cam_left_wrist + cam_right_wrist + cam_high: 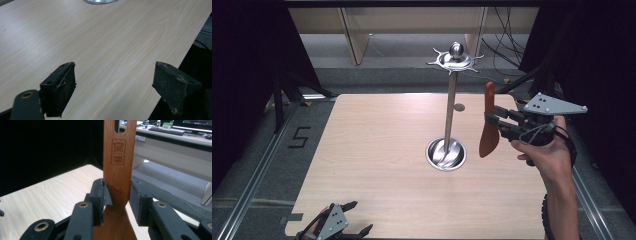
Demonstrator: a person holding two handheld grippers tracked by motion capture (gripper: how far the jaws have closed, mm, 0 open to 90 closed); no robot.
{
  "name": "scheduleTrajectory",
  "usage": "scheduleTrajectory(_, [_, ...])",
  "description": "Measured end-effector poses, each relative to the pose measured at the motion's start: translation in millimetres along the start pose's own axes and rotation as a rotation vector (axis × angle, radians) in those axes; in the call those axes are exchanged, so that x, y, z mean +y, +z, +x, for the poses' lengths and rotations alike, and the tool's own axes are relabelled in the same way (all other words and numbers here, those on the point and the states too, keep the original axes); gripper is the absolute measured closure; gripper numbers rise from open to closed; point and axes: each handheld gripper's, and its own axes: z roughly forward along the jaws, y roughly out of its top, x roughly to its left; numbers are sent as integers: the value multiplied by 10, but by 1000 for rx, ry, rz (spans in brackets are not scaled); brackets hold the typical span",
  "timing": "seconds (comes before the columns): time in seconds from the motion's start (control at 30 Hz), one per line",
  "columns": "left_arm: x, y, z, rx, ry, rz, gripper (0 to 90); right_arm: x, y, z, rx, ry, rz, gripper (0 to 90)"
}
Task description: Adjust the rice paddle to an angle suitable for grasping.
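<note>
1. High view: the right tongs (493,123) are clamped on a wooden spatula (488,122), held upright above the right side of the table (377,150) with its broad blade down and its handle end up. To its left, apart from it, stands a metal utensil stand (449,107) with a round base dish and a hooked crown. The left tongs (359,218) sit at the near table edge, jaws apart.
2. Left gripper view: the left tongs (113,80) gape wide over bare table (105,42), nothing between them.
3. Right gripper view: both pads press the sides of the spatula (119,165) at the narrow handle just above the blade; a hanging slot shows at its top.
</note>
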Motion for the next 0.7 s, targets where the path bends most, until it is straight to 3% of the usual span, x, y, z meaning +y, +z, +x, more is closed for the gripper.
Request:
scheduleTrajectory(0.23, [2,-5,0,-2,-9,3,177,181,28,-34,23,19,-25,671])
scheduleTrajectory(0.57, [2,-13,-3,-9,-14,7,176,324,154,-37,33,9,0,671])
scheduleTrajectory(0.7, [-1,-3,-4,-3,-13,2,176,340,233,-43,40,37,13,671])
